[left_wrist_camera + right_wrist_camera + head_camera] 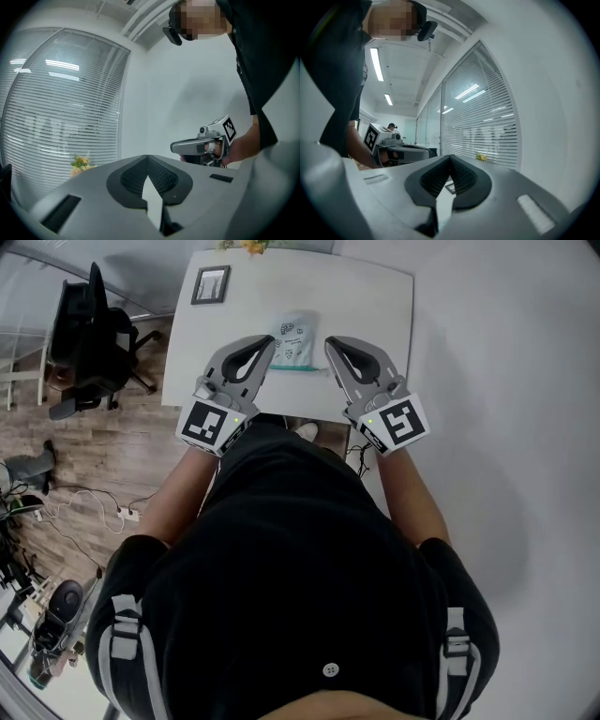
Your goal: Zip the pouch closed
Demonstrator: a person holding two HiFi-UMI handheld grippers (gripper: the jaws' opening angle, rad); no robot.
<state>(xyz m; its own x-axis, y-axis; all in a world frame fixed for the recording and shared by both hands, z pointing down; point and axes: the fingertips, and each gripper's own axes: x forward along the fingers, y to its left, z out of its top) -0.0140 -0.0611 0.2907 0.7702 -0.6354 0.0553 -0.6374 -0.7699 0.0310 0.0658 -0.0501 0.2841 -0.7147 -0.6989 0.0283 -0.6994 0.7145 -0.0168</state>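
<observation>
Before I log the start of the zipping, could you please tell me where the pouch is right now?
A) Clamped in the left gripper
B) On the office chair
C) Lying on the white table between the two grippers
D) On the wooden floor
C: in the head view the pouch lies flat on the white table, between the left gripper and the right gripper, whose jaws are both shut with nothing in them.
</observation>
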